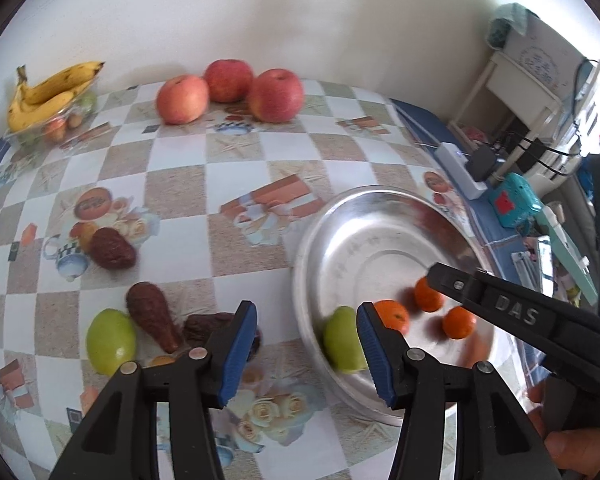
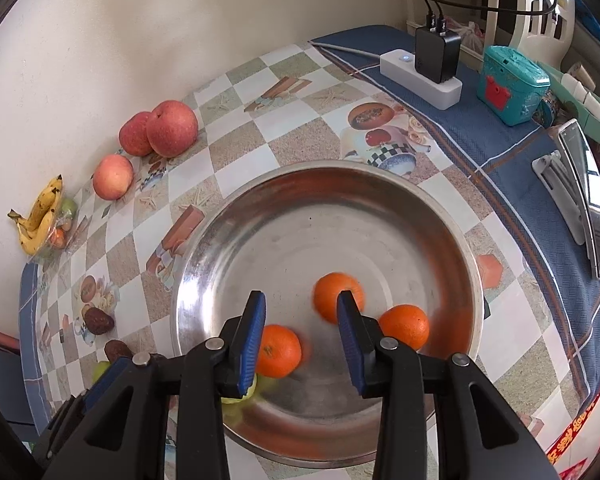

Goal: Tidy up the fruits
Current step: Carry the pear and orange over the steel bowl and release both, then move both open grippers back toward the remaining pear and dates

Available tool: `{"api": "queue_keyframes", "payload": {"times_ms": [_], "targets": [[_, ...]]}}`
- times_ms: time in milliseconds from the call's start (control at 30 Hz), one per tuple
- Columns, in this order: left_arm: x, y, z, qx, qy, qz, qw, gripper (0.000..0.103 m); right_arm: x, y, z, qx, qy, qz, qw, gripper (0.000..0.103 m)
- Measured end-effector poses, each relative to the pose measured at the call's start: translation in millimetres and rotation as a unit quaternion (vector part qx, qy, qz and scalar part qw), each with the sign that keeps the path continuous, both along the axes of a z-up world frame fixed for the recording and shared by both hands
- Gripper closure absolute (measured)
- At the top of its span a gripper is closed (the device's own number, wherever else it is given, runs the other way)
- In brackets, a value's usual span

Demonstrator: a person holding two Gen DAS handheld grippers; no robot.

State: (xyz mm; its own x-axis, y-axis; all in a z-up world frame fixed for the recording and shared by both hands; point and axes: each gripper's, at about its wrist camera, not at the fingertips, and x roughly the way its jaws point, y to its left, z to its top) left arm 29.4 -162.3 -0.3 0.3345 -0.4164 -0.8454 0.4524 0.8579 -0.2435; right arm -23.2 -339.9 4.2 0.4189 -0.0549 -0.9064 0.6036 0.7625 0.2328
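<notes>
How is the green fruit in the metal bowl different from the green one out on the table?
The bowl fruit lies inside the bowl near its rim, beside the oranges; the table fruit lies on the tablecloth against a brown fruit. The bowl fruit looks blurred and is partly hidden by the left tongs; the table fruit is sharp and in full view. Both are light green, smooth and similar in size.

The left tongs (image 1: 306,350) point steeply downward with their blue-padded jaws standing apart and nothing pressed between them. The right tongs (image 2: 302,338) also tilt steeply down, their jaws parted by a narrower gap and gripping nothing; in the left wrist view one black arm of them reaches in from the right edge, and the person's hand (image 1: 572,436) that carries them shows at the lower right corner, fingers wrapped around the black handle.
</notes>
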Motion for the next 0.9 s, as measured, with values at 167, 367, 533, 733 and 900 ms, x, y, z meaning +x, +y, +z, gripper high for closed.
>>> {"api": "queue_keyframes", "payload": {"times_ms": [167,367,533,733,900], "targets": [[12,22,-2,0.007,0.013,0.046,0.9988,0.047,3,8,0,-0.009,0.007,0.014,1.0,0.065],[25,53,-2,0.018,0.025,0.107,0.9938,0.047,9,25,3,-0.023,0.013,0.042,0.999,0.065],[34,80,-4,0.027,0.042,0.154,0.9867,0.047,13,39,8,-0.03,0.009,0.066,0.997,0.065],[38,104,1,0.01,0.049,0.189,0.9808,0.047,15,52,16,-0.04,0.0,0.085,0.996,0.065],[41,114,0,0.016,0.051,0.206,0.9771,0.045,16,58,18,-0.047,0.0,0.094,0.994,0.065]]}}
